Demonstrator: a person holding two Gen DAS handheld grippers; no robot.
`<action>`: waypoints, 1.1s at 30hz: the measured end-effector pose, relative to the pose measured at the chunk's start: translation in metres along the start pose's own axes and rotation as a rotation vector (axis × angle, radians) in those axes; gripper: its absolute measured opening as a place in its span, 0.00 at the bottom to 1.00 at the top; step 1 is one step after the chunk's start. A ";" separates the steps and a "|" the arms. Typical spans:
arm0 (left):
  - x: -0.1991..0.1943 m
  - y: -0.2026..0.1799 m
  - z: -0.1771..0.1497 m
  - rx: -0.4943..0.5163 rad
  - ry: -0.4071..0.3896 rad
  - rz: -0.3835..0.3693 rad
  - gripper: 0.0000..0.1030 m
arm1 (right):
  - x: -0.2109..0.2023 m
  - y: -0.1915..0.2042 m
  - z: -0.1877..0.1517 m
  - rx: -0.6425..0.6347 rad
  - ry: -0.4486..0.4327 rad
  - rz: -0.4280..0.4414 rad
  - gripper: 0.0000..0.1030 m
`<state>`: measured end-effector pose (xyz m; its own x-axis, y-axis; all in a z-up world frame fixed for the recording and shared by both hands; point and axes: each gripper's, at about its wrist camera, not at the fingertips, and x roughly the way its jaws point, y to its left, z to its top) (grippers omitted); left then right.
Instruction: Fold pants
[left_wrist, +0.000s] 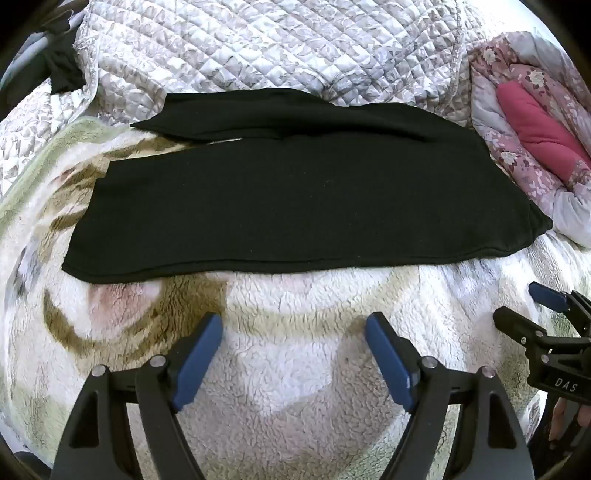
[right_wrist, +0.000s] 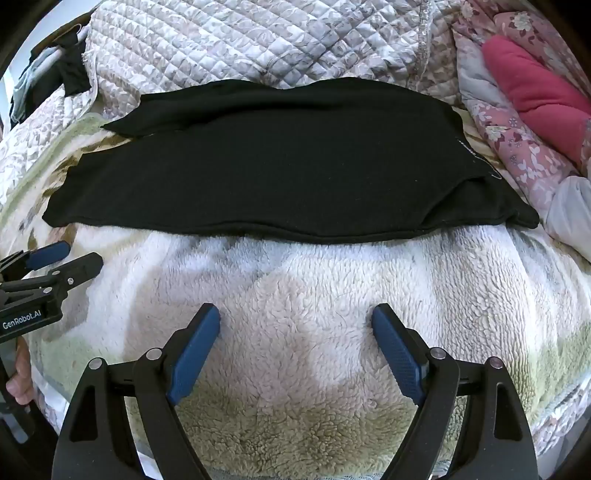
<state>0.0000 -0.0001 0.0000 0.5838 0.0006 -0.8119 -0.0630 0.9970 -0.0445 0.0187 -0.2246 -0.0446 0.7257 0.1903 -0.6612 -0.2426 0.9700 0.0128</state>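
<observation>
The left gripper (left_wrist: 293, 325) is nearest in its own view, with blue ribbed pads (left_wrist: 197, 360) on black plastic arms. Its jaws stand wide apart with nothing between them, only the fluffy blanket (left_wrist: 295, 387) below. The right gripper (right_wrist: 295, 317) looks the same and is wide open and empty too. Seen from the left view, its black body has white letters that read "DAS". From the right view, the left gripper's body reads "GenRobot.AI". A few fingers (right_wrist: 20, 373) of the person's hand wrap its handle.

The blanket is soft and curly like sheep wool, white with tan and pale green patches.

A little farther on lie the black pants (left_wrist: 295, 199), flat on the blanket and apart from both grippers. Their long side runs left to right across the bed. The leg ends point left and the wide waist end is on the right. The cloth looks soft and plain.

Behind them is a shiny quilted cover (left_wrist: 258, 48) with diamond stitching and pale leaves. At the far right sits a flowery pink quilt (left_wrist: 517, 147) around a plain dark pink cushion (left_wrist: 539, 136).
</observation>
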 end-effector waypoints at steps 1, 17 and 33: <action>0.000 0.000 0.000 -0.002 0.000 -0.003 0.80 | 0.000 0.000 0.000 0.000 0.000 -0.001 0.82; 0.001 -0.002 0.000 0.006 0.001 0.004 0.82 | -0.001 0.003 0.001 -0.002 0.005 -0.002 0.83; 0.002 -0.002 -0.001 0.008 0.004 0.006 0.83 | 0.002 0.001 0.001 -0.014 0.012 -0.001 0.83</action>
<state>0.0010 -0.0023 -0.0020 0.5805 0.0060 -0.8142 -0.0594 0.9976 -0.0350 0.0210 -0.2229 -0.0452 0.7179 0.1877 -0.6704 -0.2515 0.9679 0.0017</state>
